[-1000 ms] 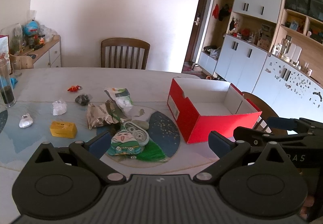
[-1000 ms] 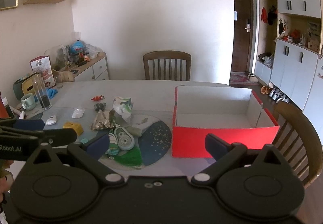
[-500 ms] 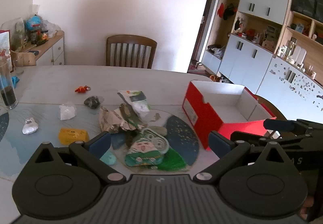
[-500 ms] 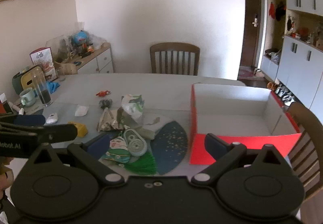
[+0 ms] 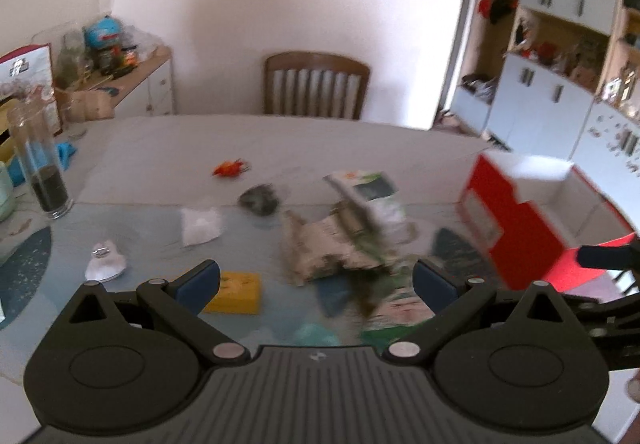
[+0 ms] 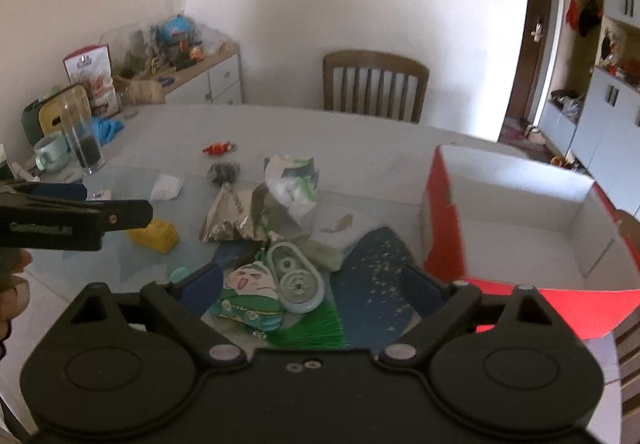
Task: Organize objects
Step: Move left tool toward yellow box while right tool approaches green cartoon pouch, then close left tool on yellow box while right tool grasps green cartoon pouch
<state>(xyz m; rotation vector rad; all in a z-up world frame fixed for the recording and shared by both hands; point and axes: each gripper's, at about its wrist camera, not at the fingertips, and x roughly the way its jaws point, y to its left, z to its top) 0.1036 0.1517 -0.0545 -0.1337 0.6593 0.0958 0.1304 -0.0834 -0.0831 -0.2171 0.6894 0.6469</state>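
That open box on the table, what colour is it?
The box is red outside and white inside, clearest in the right wrist view.

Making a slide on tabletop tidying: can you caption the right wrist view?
Open right gripper above a cartoon plush charm and tape dispenser, with the empty red box at right.

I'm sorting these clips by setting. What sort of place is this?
Most likely a home dining room. A large dining table with a wooden chair at its far side, a cluttered sideboard along the wall, and white storage cabinets beside a doorway all point to a lived-in household.
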